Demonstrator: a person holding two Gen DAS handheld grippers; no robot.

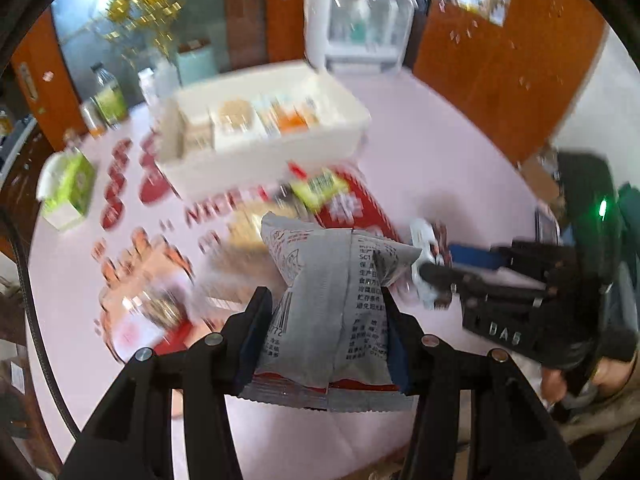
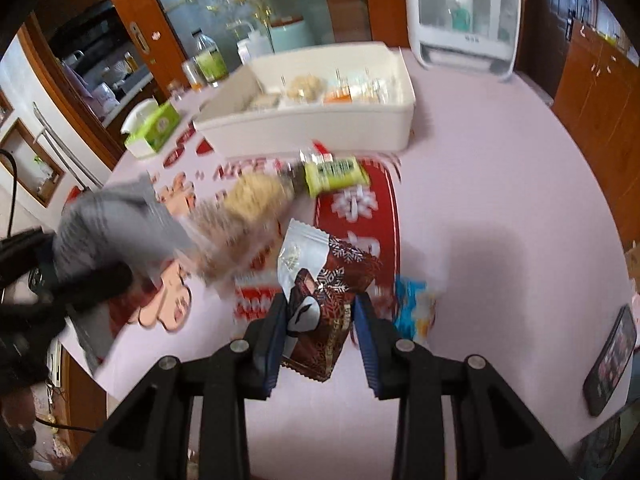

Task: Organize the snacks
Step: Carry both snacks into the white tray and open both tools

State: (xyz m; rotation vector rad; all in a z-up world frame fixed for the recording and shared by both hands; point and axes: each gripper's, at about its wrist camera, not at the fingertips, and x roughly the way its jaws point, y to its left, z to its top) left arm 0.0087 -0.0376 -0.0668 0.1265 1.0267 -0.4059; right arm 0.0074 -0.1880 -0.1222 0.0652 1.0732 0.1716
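Two grippers each clamp a snack above the pink tablecloth (image 2: 500, 168): the left gripper (image 1: 326, 304) pinches a grey packet (image 1: 332, 280), the right gripper (image 2: 322, 312) a dark red-and-white packet (image 2: 324, 280). Both point steeply down, nearer the camera than the white organizer box (image 2: 320, 128), which holds sorted snacks. Loose packets, one a green packet (image 2: 334, 174), lie just before the box.

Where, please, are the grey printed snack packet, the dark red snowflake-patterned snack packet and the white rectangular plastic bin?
grey printed snack packet (image 1: 332, 300): left wrist view, middle of its printed back.
dark red snowflake-patterned snack packet (image 2: 334, 300): right wrist view, its red front.
white rectangular plastic bin (image 2: 320, 130): right wrist view, near side wall.
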